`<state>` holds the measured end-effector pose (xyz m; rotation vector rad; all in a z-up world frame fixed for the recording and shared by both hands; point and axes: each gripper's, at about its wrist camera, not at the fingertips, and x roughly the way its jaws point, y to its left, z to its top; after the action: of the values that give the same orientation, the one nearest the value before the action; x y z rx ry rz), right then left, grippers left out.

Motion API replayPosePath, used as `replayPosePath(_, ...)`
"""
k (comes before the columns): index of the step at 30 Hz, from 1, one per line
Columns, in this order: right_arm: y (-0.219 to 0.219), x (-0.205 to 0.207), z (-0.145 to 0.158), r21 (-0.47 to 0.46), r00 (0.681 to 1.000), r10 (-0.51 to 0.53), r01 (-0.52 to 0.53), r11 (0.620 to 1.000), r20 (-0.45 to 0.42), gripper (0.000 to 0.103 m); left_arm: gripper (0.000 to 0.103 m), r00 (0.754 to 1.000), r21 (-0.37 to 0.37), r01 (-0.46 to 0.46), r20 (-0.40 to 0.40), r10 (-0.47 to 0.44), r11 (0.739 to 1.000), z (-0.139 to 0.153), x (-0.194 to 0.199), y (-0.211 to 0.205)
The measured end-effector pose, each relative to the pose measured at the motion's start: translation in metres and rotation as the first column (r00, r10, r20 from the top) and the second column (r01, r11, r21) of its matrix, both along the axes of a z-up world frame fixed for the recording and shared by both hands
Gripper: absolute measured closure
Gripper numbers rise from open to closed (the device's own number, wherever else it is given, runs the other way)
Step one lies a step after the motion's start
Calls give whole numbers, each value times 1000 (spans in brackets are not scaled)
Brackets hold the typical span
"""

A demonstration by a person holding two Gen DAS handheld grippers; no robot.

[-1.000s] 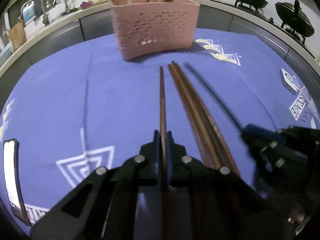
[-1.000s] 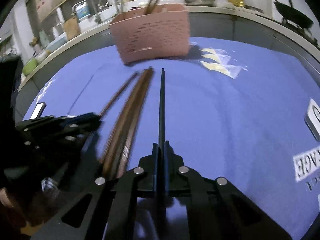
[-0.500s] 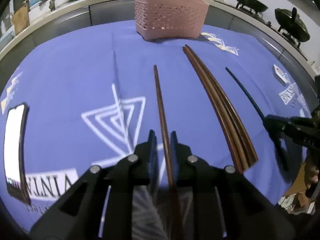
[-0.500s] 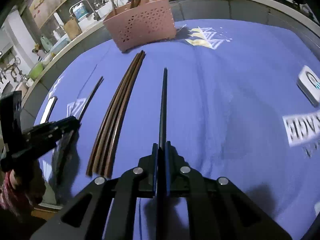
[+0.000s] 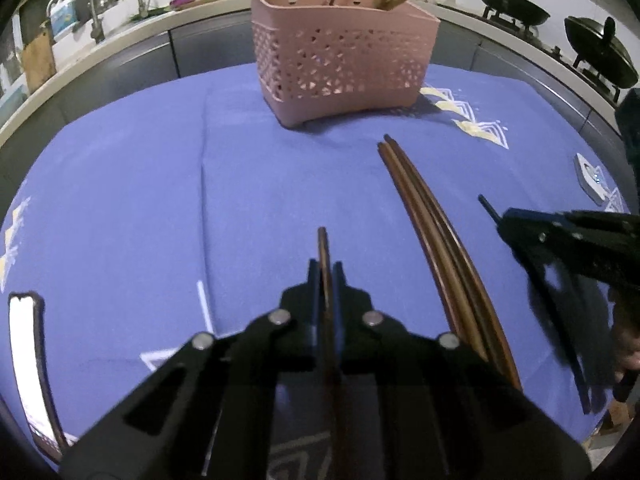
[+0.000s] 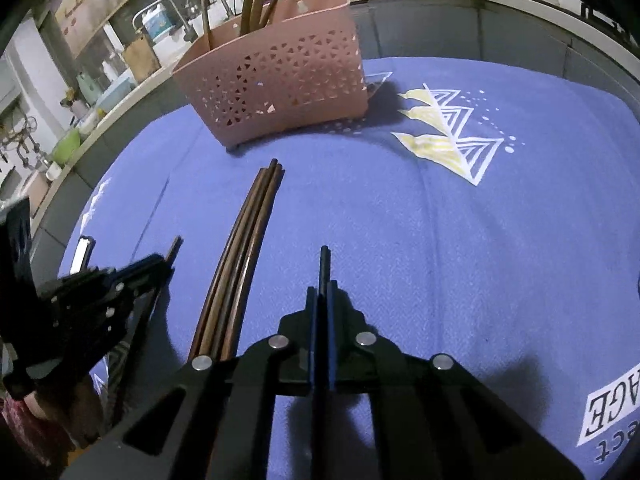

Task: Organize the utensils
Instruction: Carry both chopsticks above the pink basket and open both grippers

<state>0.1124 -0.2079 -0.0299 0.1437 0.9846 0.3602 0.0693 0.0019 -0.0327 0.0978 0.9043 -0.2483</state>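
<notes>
Left wrist view: your left claw (image 5: pixel 325 276) is clamped on a brown chopstick (image 5: pixel 323 245), its tip poking just past the fingers above the blue cloth (image 5: pixel 140 184). A bundle of brown chopsticks (image 5: pixel 432 232) lies to its right. The pink basket (image 5: pixel 340 64) stands beyond, sticks upright in it.

Right wrist view: your right claw (image 6: pixel 321 296) is clamped on a black chopstick (image 6: pixel 324 264). The bundle lies left of it, between both claws. The basket sits far left.

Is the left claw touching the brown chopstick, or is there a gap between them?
Touching. The left wrist view shows the left claw shut on the brown chopstick, both pads pressed against its sides.
</notes>
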Motion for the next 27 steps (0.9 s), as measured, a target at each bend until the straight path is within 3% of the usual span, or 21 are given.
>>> replayPosePath(4, -5, 2, 4, 73, 1000, 3, -2, 997, -19, 99, 99, 1000, -48, -5, -19, 5, 999, 4, -8, 9)
replayPosePath(9, -11, -15, 50, 146, 989, -13, -9, 989, 145, 99, 99, 997, -163, -5, 70, 16, 987, 53, -18, 36)
replayPosePath(16, -24, -49, 136, 198, 908, -81, -2, 980, 410, 99, 99, 973, -327, 29, 224, 48, 945, 139, -35, 72)
replayPosePath(21, -24, -66, 152, 210, 872, -103, 0, 978, 478, 99, 99, 964, -346, 29, 259, 66, 938, 152, -42, 75)
replayPosePath(27, -19, -63, 157, 188, 866, -80, -17, 982, 494, 99, 99, 965, -342, 21, 252, 70, 940, 155, -39, 76)
